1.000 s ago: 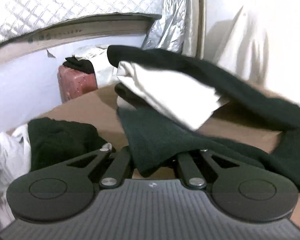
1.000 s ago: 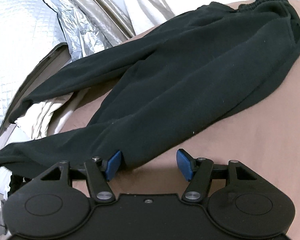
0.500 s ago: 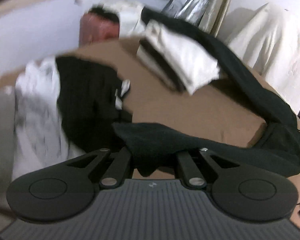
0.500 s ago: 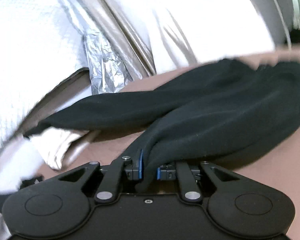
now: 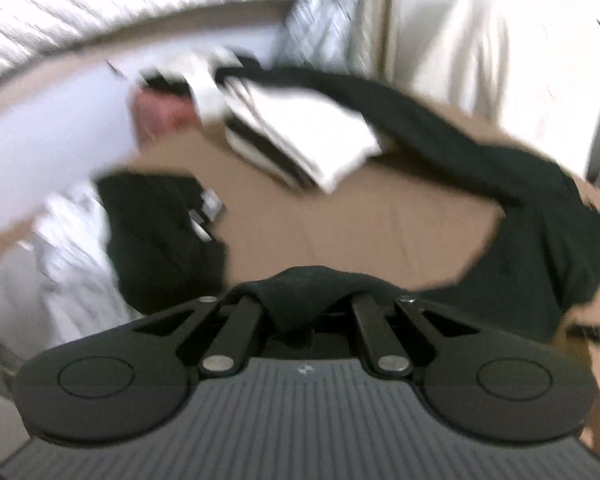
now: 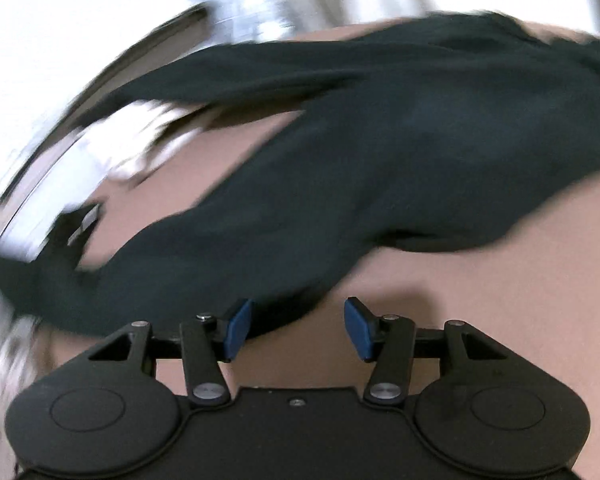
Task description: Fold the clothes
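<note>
Though blurred, L gripper [image 5: 306, 312] fingertips probably cloth-hidden.

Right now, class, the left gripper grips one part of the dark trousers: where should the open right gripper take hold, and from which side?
Take the edge of the near leg of the dark trousers just ahead of the right gripper, coming in low along the brown surface. Its jaws stand open there and the cloth lies flat. The left gripper is shut on another bunched part.
</note>
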